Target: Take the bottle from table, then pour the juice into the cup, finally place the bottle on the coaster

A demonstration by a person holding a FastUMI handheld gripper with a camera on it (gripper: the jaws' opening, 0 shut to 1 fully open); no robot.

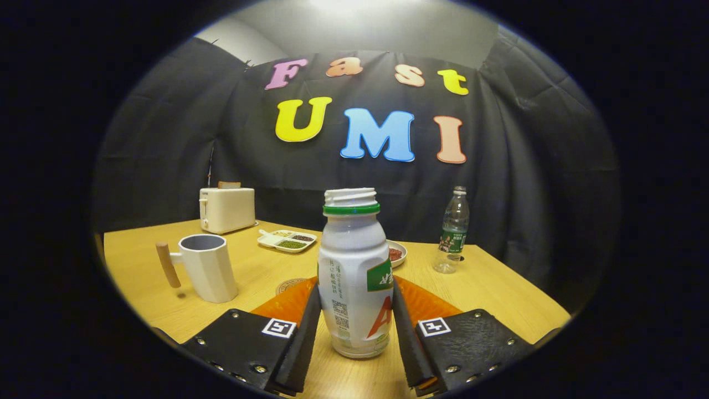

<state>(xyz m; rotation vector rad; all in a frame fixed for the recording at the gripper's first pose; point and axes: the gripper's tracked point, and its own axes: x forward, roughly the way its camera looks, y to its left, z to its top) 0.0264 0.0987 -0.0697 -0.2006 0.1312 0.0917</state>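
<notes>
Gripper view: a wooden table (249,274) is seen with a toaster (227,209) at its far left corner. A white bottle (355,277), uncapped and upright, stands near the front edge, pinched between the gripper (355,332) fingers, which press on both its sides. A cup (206,267) sits toward the left edge. A clear water bottle (453,230) stands toward the right edge. A coaster (289,286) lies just behind the left finger.

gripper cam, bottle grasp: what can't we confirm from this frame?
- Gripper contact: fingers flank the white bottle; whether both press on it is unclear.
- Juice level: opaque bottle wall hides it.
- Coaster: mostly hidden behind bottle and finger.
- Cup contents: rim angle hides the inside.
- Small dish: partly hidden by bottle.
</notes>
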